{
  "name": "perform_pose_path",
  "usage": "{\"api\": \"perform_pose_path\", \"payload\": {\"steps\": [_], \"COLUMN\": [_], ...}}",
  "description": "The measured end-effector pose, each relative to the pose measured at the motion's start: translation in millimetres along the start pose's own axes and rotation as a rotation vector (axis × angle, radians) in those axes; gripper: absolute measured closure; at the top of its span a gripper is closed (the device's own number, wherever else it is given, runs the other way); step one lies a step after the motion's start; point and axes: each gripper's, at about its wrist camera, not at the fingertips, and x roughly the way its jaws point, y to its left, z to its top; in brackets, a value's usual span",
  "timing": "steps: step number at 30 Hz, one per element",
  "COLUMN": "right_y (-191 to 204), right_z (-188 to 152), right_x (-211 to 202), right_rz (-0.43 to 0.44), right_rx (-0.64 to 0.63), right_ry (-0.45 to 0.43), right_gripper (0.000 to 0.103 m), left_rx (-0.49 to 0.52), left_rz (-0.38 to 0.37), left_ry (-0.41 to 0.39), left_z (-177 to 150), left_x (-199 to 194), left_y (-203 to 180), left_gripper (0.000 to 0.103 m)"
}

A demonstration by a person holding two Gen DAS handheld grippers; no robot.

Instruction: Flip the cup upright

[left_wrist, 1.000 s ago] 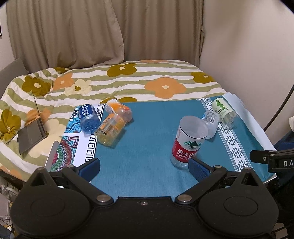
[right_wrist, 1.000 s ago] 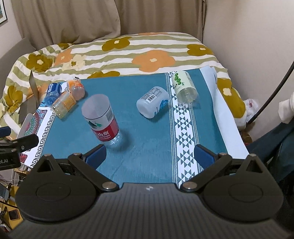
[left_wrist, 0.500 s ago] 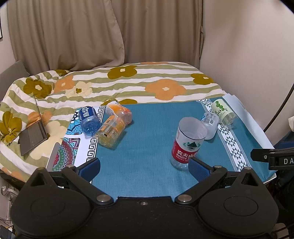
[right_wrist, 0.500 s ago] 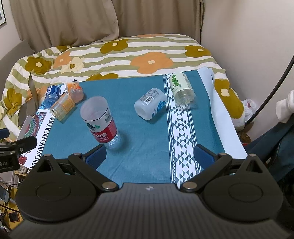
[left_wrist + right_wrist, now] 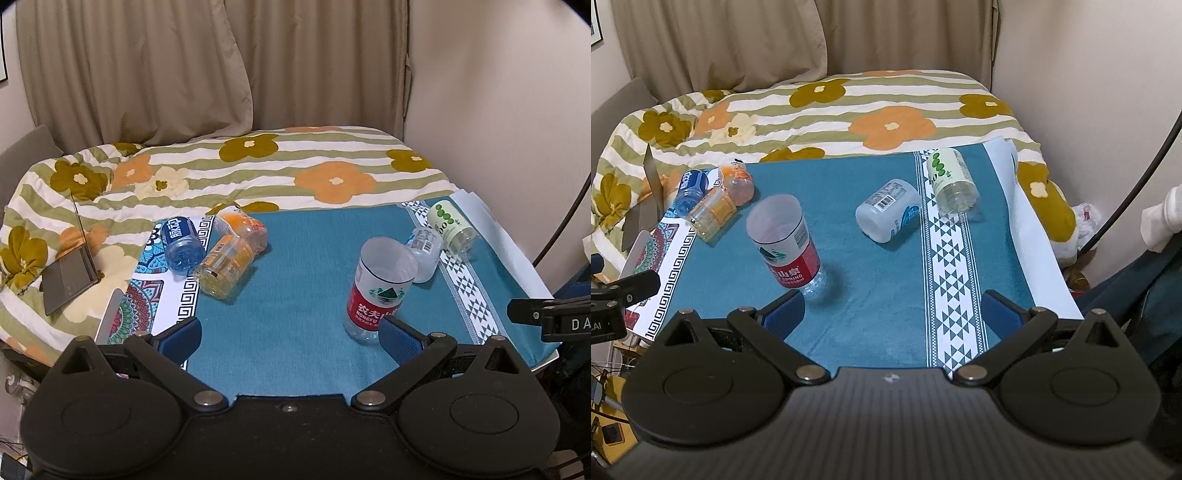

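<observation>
A clear cut-bottle cup with a red label (image 5: 376, 291) (image 5: 786, 245) stands upright, open end up, on the teal cloth (image 5: 295, 280) (image 5: 849, 221). A white-labelled cup (image 5: 888, 210) (image 5: 424, 251) and a green-dotted cup (image 5: 951, 179) (image 5: 450, 229) lie on their sides at the right. A blue-labelled cup (image 5: 181, 240) (image 5: 689, 186) and two orange cups (image 5: 225, 266) (image 5: 713, 214) lie on their sides at the left. My left gripper (image 5: 290, 336) and right gripper (image 5: 892, 314) are open and empty, held back at the cloth's near edge.
A flowered striped blanket (image 5: 295, 170) covers the bed behind the cloth. A laptop (image 5: 70, 273) lies at the left. Patterned mats (image 5: 147, 295) lie at the cloth's left edge. A wall and a black cable (image 5: 1145, 147) are at the right.
Both grippers have risen and tilted slightly, so the scene has slid down in both views. The cups have not moved. Both grippers stay open.
</observation>
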Motion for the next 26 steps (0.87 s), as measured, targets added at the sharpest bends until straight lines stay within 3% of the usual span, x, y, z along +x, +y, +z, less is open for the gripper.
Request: {"api": "perform_pose_path", "payload": {"steps": [26], "right_y": [0], "right_z": [3], "right_x": [9], "right_rz": [-0.008], "right_rx": [-0.014], "right_ry": [-0.003], "right_gripper": [0.000], "left_rx": [0.005], "left_rz": [0.030], "left_ry": [-0.018], "left_z": [7], "left_x": [11], "left_y": [4], "left_gripper": [0.000]}}
